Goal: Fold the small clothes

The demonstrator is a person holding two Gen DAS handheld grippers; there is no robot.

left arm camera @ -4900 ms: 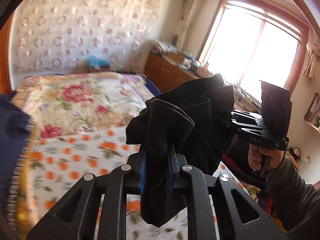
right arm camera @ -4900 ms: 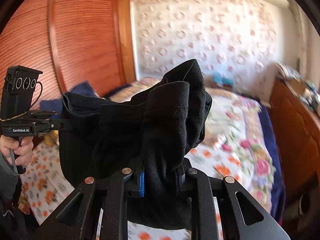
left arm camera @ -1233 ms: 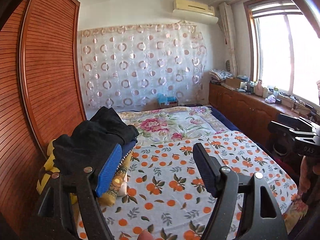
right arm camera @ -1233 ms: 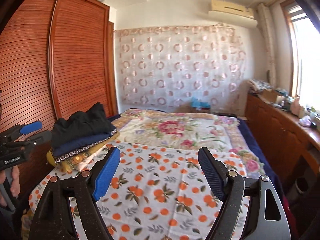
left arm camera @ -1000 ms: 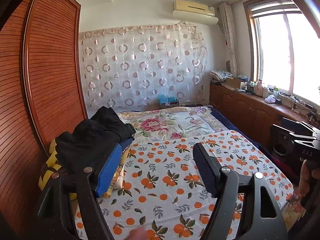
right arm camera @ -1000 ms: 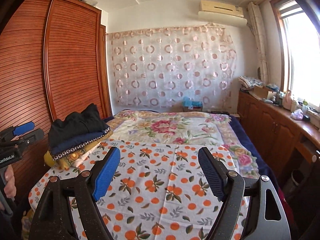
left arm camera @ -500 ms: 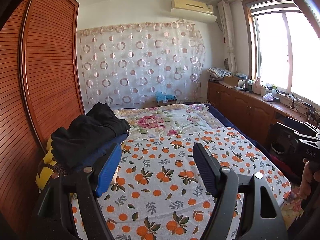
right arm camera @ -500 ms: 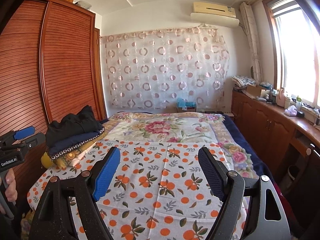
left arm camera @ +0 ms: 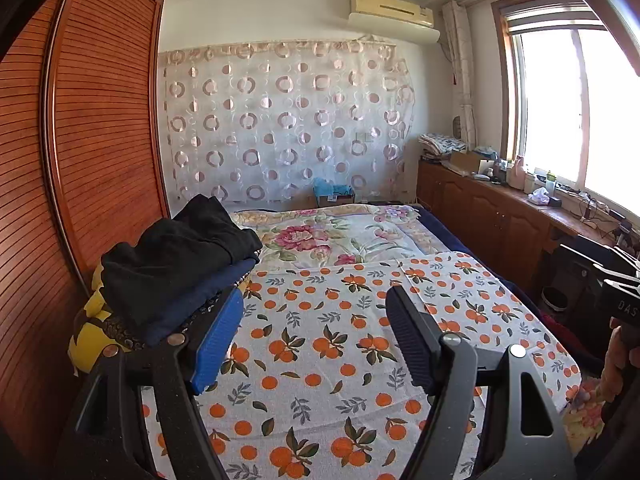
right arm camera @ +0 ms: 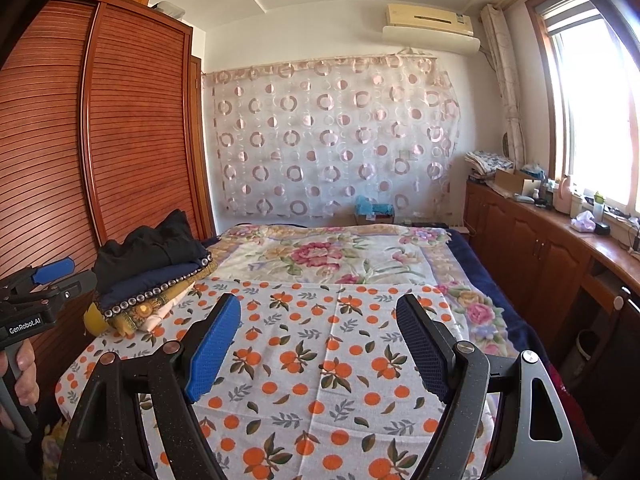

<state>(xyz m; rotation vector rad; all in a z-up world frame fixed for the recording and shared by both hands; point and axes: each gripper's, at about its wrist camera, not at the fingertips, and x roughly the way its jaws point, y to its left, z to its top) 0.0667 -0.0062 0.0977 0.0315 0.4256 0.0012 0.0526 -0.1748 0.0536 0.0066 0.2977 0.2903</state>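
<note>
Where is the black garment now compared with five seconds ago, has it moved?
Yes. The black garment left both sets of jaws and now lies atop the folded pile beside the wooden wardrobe.

Black garment (left arm camera: pixel 176 256) released from both hand-held grippers, now folded atop the clothes pile (right arm camera: pixel 148 288) at nine o'clock, left hand-held gripper (left arm camera: pixel 316 336) and right hand-held gripper (right arm camera: pixel 320 340) now gaping, empty

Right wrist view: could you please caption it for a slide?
Open right tool above the orange-print sheet; black garment tops the folded pile.
</note>
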